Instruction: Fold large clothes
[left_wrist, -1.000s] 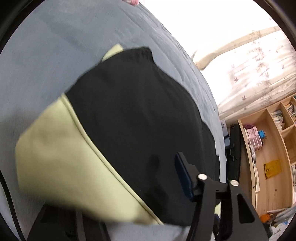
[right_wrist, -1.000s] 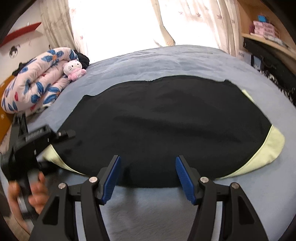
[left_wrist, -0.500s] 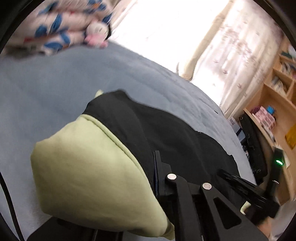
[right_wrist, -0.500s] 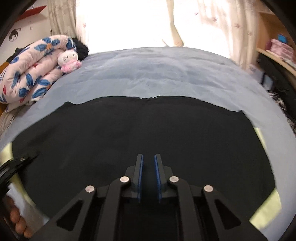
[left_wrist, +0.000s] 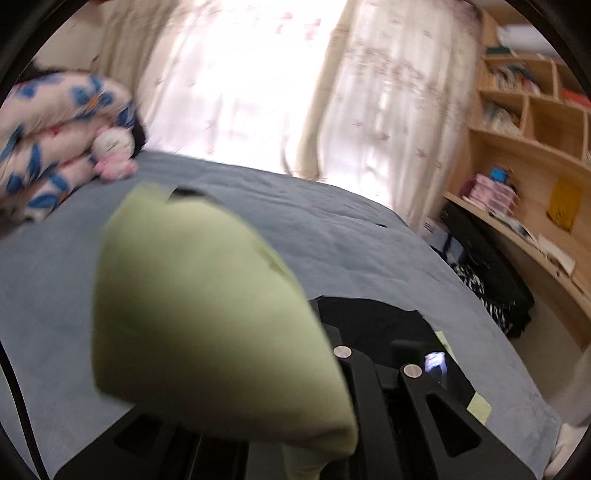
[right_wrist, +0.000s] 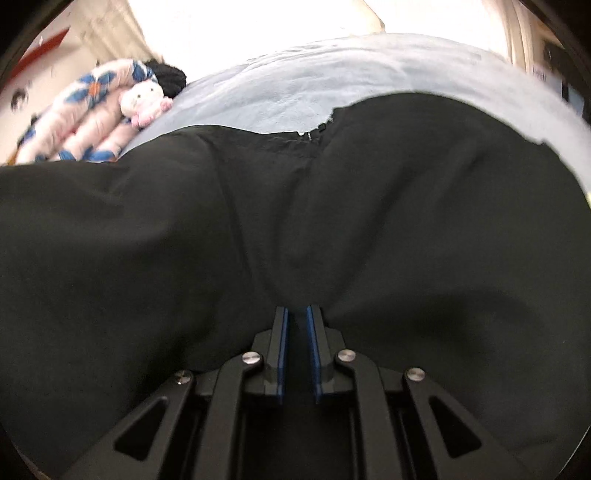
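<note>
A large black garment with pale green panels lies on the blue bed. In the left wrist view its green part (left_wrist: 207, 314) hangs lifted and blurred over my left gripper (left_wrist: 310, 314), which is shut on it; the left finger is hidden by the cloth. The black body (left_wrist: 369, 321) shows behind. In the right wrist view my right gripper (right_wrist: 297, 314) is shut on a pinch of the black cloth (right_wrist: 184, 240), which is pulled up in folds toward the jaws and fills most of the view.
The blue bed cover (left_wrist: 332, 236) stretches to a curtained window (left_wrist: 258, 74). A flowered quilt (right_wrist: 77, 122) and a pink plush toy (right_wrist: 142, 101) sit at the bed's far left. Wooden shelves (left_wrist: 524, 147) and dark bags (left_wrist: 487, 266) stand at the right.
Both grippers have lifted the garment off the bed. The green end has risen and swung up before the left camera. The black cloth has bunched at the right jaws.
</note>
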